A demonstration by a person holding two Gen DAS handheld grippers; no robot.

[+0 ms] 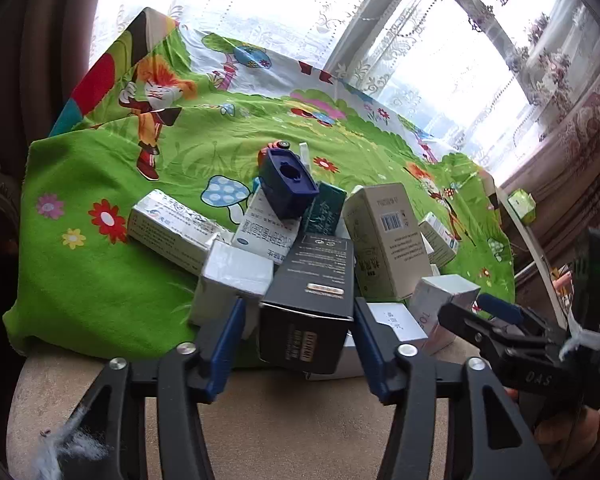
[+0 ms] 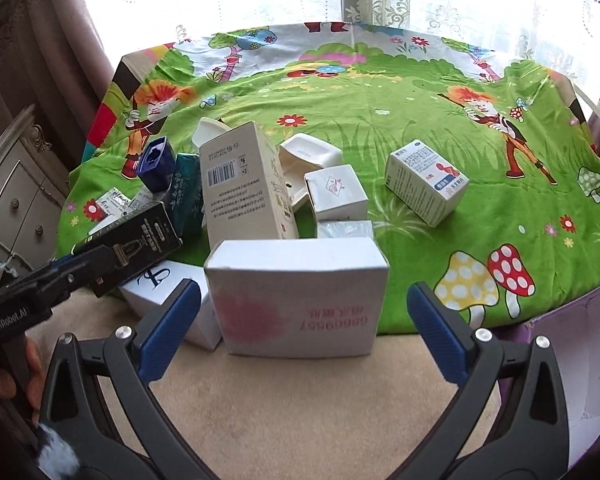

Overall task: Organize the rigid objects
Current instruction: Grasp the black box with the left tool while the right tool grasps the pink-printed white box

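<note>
My left gripper (image 1: 298,312) is shut on a black box (image 1: 310,296), its blue pads against both sides; it also shows in the right wrist view (image 2: 134,242). Behind it lies a pile of boxes: a tall white barcode box (image 1: 386,240), a dark blue box (image 1: 288,186), a teal box (image 1: 326,210) and white medicine boxes (image 1: 172,228). My right gripper (image 2: 304,304) is open, its jaws on either side of a wide white box with red print (image 2: 300,296), not touching it. The right gripper also shows in the left wrist view (image 1: 496,320).
A green cartoon cloth (image 2: 420,120) covers the beige surface (image 2: 300,400). A lone medicine box (image 2: 426,182) sits apart at right. A small white cube box (image 2: 336,192) and white plastic piece (image 2: 308,156) lie behind. A dresser (image 2: 16,192) stands left; curtained windows behind.
</note>
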